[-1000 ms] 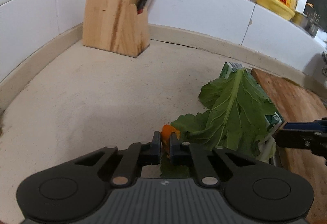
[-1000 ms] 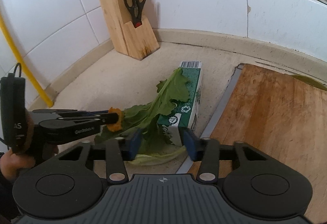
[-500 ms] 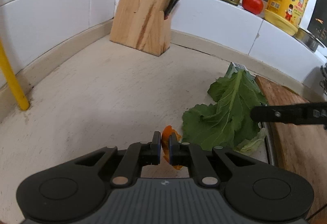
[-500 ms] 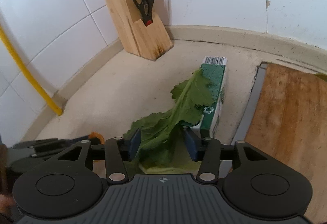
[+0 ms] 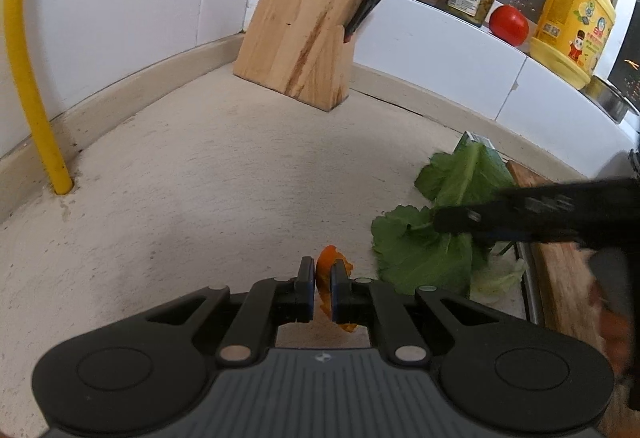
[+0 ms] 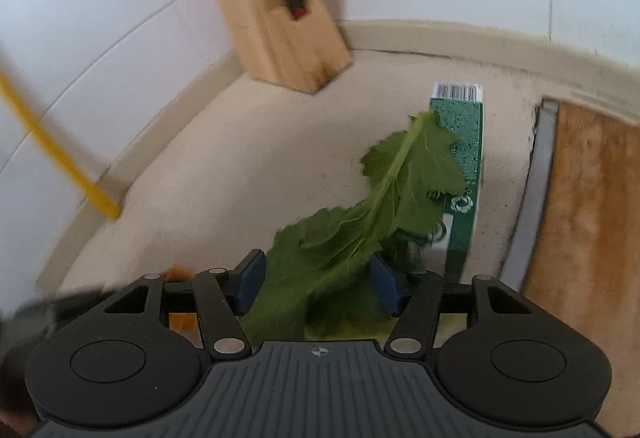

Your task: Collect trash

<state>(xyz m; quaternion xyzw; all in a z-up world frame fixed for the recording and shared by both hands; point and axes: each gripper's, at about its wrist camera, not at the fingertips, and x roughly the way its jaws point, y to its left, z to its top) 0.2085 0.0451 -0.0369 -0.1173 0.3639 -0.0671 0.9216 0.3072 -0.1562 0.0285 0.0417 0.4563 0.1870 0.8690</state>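
Orange peel [image 5: 329, 280] sits pinched in my left gripper [image 5: 321, 292]; my right gripper [image 6: 316, 280], jaws opening around the leaf [image 6: 360, 222], may snag the carton [image 6: 464, 174] underneath.

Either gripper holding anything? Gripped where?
Left gripper pinches the orange peel mid-piece. Right gripper holds nothing; jaws opening around the green leaf.

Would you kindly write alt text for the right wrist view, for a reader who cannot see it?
The right gripper, its fingers opening, straddles a large green leaf lying on a beige countertop and partly over a green carton. A wooden knife block stands against the white tiled wall behind, and a wooden cutting board lies to the right.
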